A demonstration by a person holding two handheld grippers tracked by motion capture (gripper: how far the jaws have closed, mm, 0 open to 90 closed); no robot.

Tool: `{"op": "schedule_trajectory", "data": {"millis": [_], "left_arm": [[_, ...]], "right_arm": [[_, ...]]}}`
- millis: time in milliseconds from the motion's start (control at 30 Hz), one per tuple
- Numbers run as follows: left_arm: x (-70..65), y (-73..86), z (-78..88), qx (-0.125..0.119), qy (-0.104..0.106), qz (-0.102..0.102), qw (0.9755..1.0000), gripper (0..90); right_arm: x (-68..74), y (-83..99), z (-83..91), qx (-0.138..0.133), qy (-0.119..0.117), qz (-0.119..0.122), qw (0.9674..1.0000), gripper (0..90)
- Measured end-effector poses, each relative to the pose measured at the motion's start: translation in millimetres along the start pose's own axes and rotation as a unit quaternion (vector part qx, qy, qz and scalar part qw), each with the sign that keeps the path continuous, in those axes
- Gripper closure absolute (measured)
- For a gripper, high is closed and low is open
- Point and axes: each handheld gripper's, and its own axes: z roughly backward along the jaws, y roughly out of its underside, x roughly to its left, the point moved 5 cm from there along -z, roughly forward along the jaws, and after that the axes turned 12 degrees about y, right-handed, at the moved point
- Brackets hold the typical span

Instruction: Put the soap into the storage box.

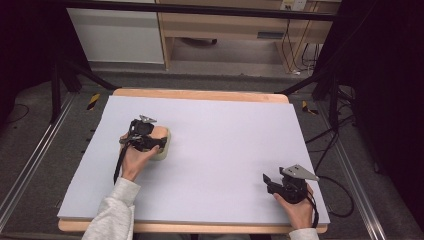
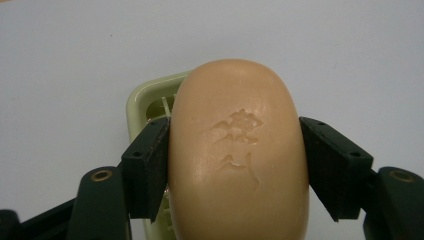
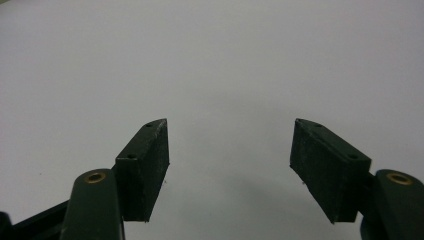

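While your left gripper [image 2: 235, 165] squeezes smooth oval soap [image 2: 237, 150] over the green dish [image 2: 145, 97], your right gripper [image 3: 230, 160] gapes, empty.

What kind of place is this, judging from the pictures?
Probably a lab or studio set up for recording. A table covered by a plain pale sheet stands inside a black frame, cables hang near a wooden desk behind, and the left tongs grip a soap bar.
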Motion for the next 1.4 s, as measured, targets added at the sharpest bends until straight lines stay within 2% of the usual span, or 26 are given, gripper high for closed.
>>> {"op": "schedule_trajectory", "data": {"millis": [1033, 1400], "left_arm": [[9.7, 9.2, -15.6, 0.022, -0.005, 0.012, 0.9997, 31.9], [11.7, 10.3, -17.8, 0.021, -0.005, 0.016, 0.9996, 31.8]], "right_arm": [[-0.1, -0.1, 0.0, 0.000, -0.001, 0.000, 1.0000, 31.9], [-0.1, -0.1, 0.1, 0.000, 0.000, 0.001, 1.0000, 31.9]]}}
